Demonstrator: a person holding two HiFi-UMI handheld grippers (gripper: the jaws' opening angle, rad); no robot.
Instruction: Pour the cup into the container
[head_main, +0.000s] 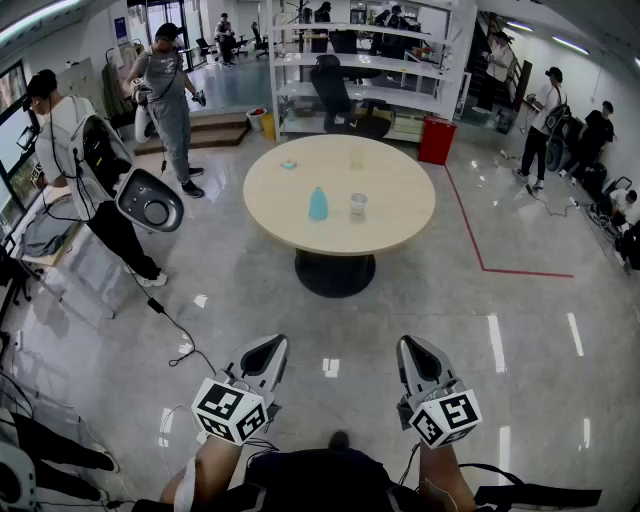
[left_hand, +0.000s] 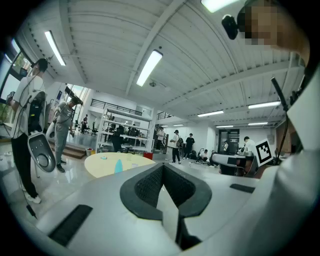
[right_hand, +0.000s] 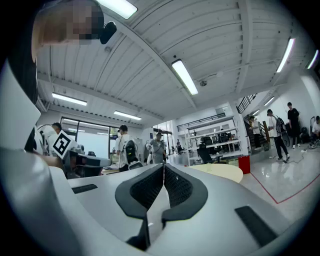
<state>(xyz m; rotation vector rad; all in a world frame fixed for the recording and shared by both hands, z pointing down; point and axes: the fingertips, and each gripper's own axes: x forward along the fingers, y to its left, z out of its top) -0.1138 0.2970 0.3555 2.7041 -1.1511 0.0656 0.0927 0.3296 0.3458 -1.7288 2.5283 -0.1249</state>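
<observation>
Claws both pinched together, empty: your left claw (head_main: 272, 348) and right claw (head_main: 412, 348). Clear cup (head_main: 358, 206) sits on the round worktop (head_main: 400, 200) well ahead of them, just beside the blue container (head_main: 318, 204). Looks light, thin-walled, probably squashy, so you'd want to grab it mid-wall, gently.

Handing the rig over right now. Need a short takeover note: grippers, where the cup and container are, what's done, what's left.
Grippers: left gripper shut, empty; right gripper shut, empty. Both are held low over the floor, well short of the round table.
Things: the clear cup stands upright near the table's middle. A blue vessel stands just left of it, apart from it. A pale translucent vessel sits toward the far edge. I can't tell from here which one is the container.
Done: nothing; cup untouched.
Left: walk up, grasp the cup, pour it into the container.
</observation>
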